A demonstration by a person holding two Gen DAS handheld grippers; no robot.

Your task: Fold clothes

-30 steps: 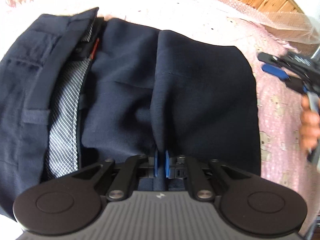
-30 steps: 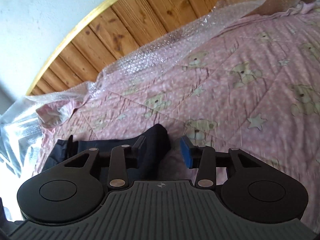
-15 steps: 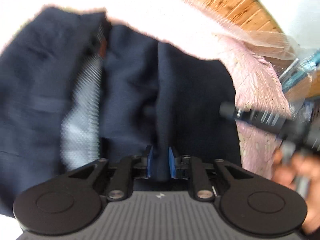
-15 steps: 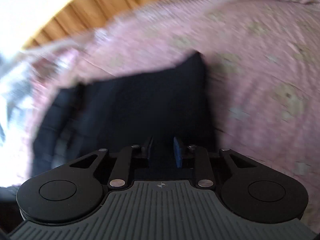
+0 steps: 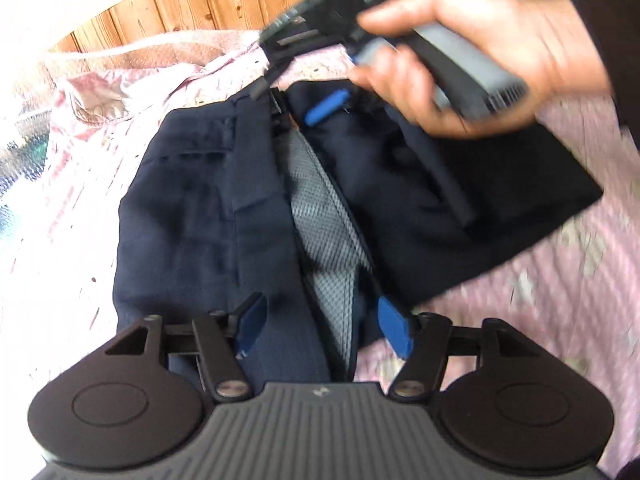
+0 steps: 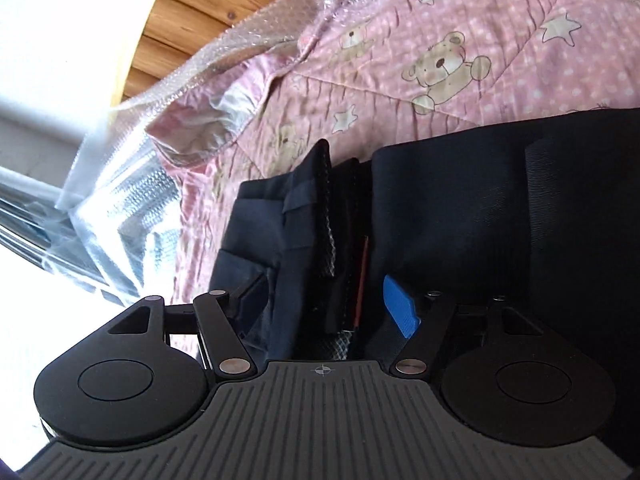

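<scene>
My left gripper (image 5: 322, 326) is spread wide, its two blue pads apart with nothing pinched between them, and it hovers at the near edge of the dark navy folded trousers (image 5: 192, 216), which lie straight ahead of it on the pink quilted bedspread printed with teddy bears and stars (image 6: 460, 40). Between my left fingers I look down along the open waistband, where a strip of grey checked lining (image 5: 324, 224) runs away from me, with the belt-looped waistband panel to its left and a smoother folded layer of the same navy cloth to its right. Beyond that, ahead and to the right of my left gripper, my right hand (image 5: 480, 52) wraps around the grey handle of my right gripper (image 5: 320, 98), whose tip reaches down at the far end of the waistband. From the right wrist view, my right gripper (image 6: 324, 306) is also released, its blue pad well away from the other finger, and the waistband end of the trousers sits in the gap between them with a thin red strip showing in the fold; whether the fingers touch the cloth I cannot tell. Beyond and to the left of that gripper, crumpled clear bubble wrap (image 6: 248, 40) lies along the bedspread's edge against a wooden plank wall (image 6: 208, 4).
</scene>
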